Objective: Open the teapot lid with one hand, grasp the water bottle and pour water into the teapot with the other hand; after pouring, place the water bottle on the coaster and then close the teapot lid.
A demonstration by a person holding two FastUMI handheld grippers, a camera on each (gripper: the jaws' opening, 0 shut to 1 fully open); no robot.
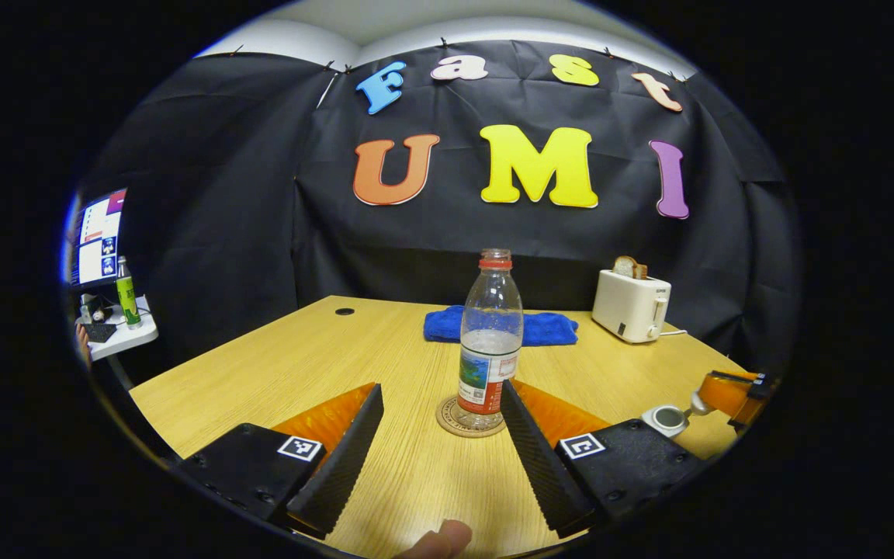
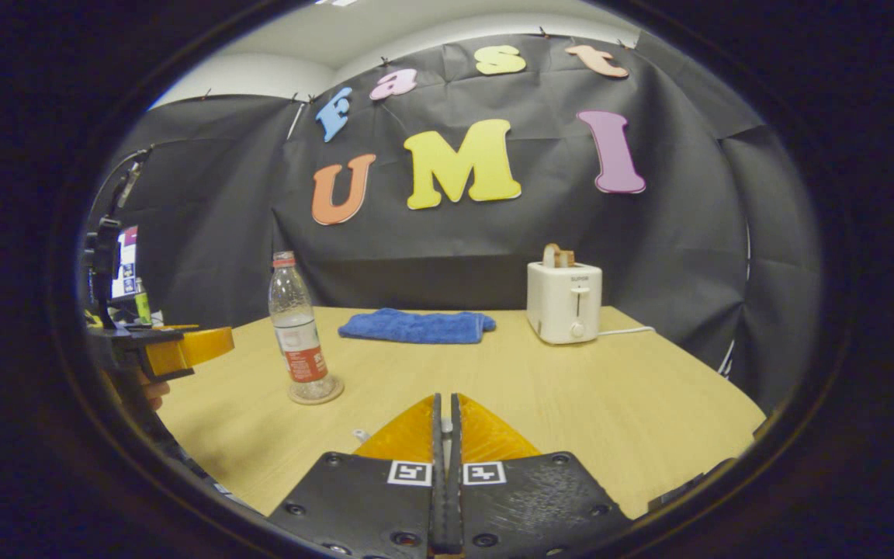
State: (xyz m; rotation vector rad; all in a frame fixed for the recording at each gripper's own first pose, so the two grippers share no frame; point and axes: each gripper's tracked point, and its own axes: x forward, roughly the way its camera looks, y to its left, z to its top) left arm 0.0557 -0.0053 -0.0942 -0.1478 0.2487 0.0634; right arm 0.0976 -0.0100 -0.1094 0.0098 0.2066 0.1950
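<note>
Standing upright on the round coaster (image 1: pixel 469 420) mid-bench, one clear plastic water bottle (image 1: pixel 490 341), uncapped, partly filled, sitting just ahead of the left gripper (image 1: pixel 441 404), between its two ribbed fingers (image 1: pixel 348 446), spread wide and touching nothing. Holding the teapot lid (image 1: pixel 668 418) toward the bench's right edge, the right gripper (image 2: pixel 445 411); in the right gripper view, fingers pressing nearly together, the lid itself barely peeking out beneath them. Lying flat near the far edge of the wood-grain bench (image 1: pixel 385 349), one blue folded towel (image 1: pixel 532 326). Sitting near the far right corner, one cream boxy toaster (image 1: pixel 632 304), bread poking out.
</note>
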